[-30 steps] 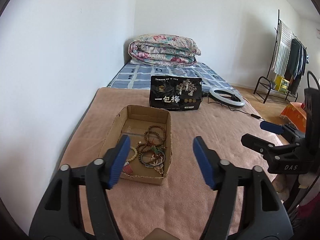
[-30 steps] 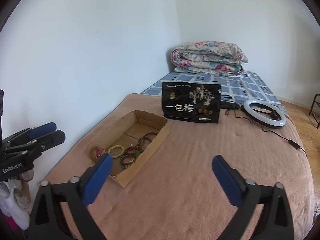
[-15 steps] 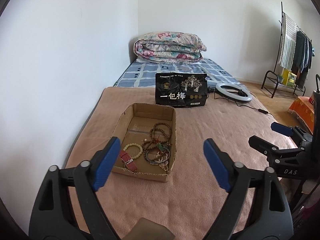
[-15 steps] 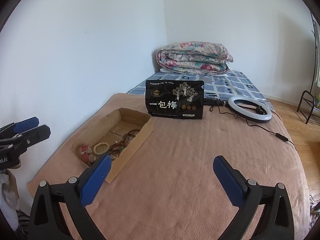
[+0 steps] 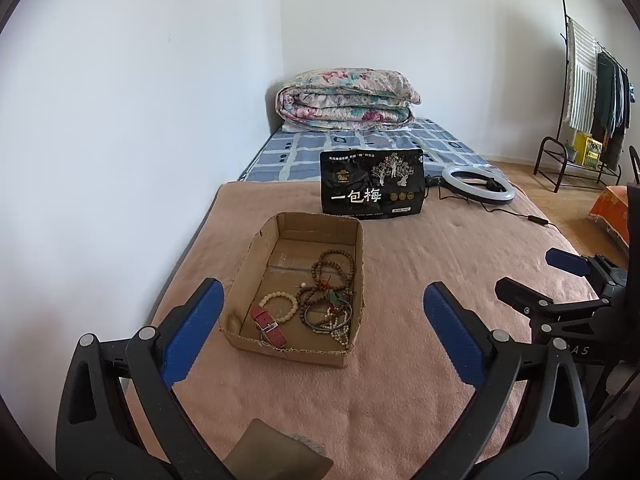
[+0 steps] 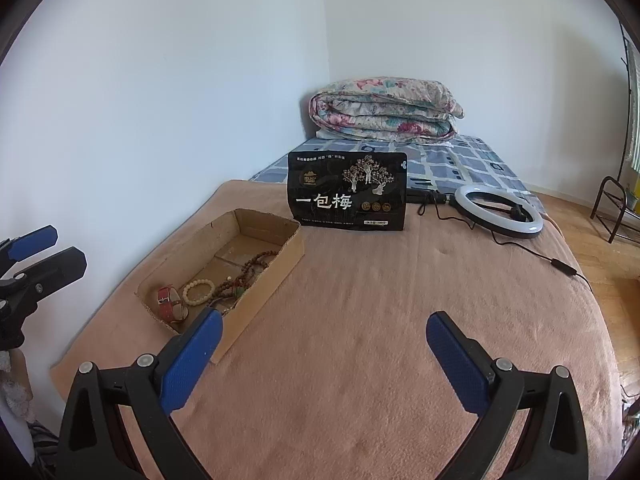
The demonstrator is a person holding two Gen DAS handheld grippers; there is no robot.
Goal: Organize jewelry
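Observation:
A shallow cardboard box (image 5: 248, 264) lies on the pink blanket, holding brown bead strings (image 5: 332, 272), a cream bead bracelet (image 5: 279, 306) and a red watch strap (image 5: 268, 322). My left gripper (image 5: 322, 285) hovers in front of the box, its jaws opening wide with nothing between them. In the right wrist view the same box (image 6: 280, 276) sits to the left of my right gripper (image 6: 324, 316), which stands open and empty above bare blanket. The cream bracelet (image 6: 199, 291) and red strap (image 6: 168, 304) show there too.
A black printed pouch (image 5: 372, 188) stands upright behind the box. A ring light (image 5: 478, 182) with its cable lies to the right of the pouch. A folded floral quilt (image 5: 344, 98) sits at the bed's head against the wall. A clothes rack (image 5: 592, 92) stands far right.
The left gripper's jaws have spread much wider. The right gripper's jaws kept their width. Both views shifted only slightly over the bed.

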